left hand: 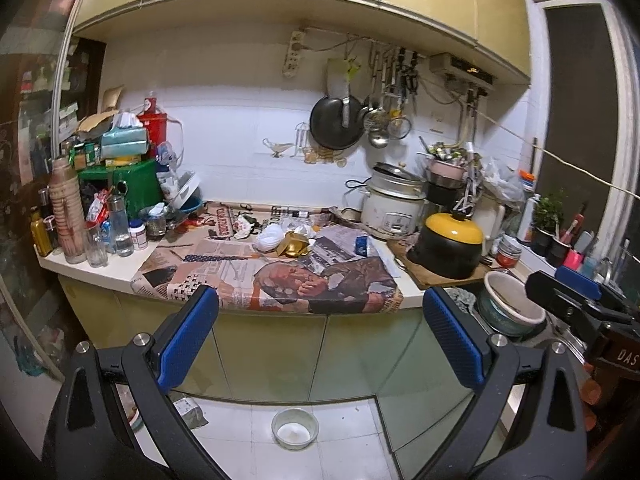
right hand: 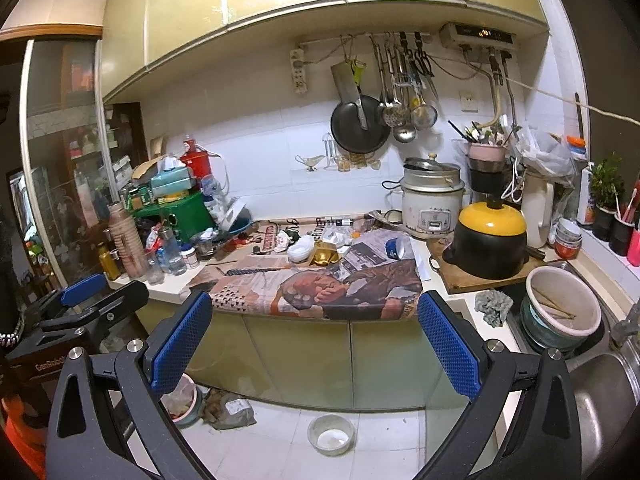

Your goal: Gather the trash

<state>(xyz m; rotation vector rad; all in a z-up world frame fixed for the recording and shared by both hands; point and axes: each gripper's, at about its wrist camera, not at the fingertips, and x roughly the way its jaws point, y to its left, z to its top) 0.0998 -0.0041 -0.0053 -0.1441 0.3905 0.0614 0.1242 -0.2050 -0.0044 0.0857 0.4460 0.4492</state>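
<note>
Left gripper (left hand: 320,340) & right gripper (right hand: 314,340) both held level in front of the counter (left hand: 116,268), well short of it, jaws spread wide w/ nothing between; cabinet doors (left hand: 272,356) sit straight ahead below, and a small bowl (left hand: 295,429) on the floor under them. Past the fingertips a newspaper (left hand: 280,280) covers the counter, w/ the trash at its far side: crumpled white wad (left hand: 269,239), shiny gold wrapper (left hand: 295,245), blue packet (left hand: 361,245). Crowding it: bottles & jars (left hand: 116,228) to the left, rice cooker (left hand: 394,210) and yellow-lidded black pot (left hand: 450,246) to the right.
</note>
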